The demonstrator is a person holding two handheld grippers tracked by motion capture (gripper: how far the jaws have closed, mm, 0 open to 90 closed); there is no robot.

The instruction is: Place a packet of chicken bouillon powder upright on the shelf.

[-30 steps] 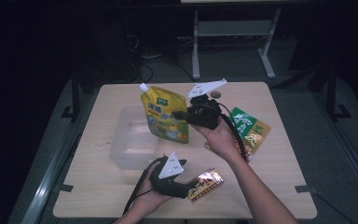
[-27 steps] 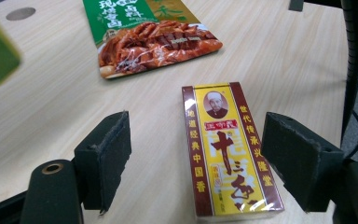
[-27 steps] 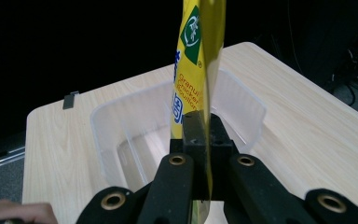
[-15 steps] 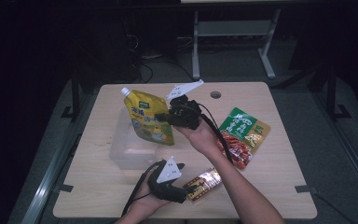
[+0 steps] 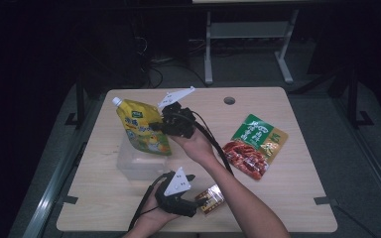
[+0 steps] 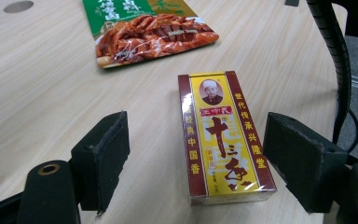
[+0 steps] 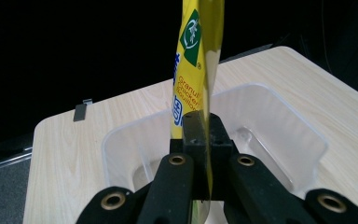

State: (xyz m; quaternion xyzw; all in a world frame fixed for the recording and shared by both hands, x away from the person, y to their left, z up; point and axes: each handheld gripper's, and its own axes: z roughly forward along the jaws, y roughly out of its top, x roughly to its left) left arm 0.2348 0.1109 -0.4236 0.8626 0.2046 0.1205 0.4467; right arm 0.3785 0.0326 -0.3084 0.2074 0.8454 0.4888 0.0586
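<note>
Table (image 5: 287,198): clear bin (image 5: 129,166) sits by the left edge, toward the near side. Yellow pouch (image 5: 141,130) hangs over the bin, spout up, right tongs (image 5: 159,125) pinching its edge tight. Lower it straight down between the bin walls, tilt so it lies flat, release only once its base rests on the bottom. Green snack bag (image 5: 253,144) lies flat toward the right edge. Box (image 6: 223,140) sits at the near edge between the spread left tongs (image 6: 209,156), not pinched; square them on its long sides before closing.
</note>
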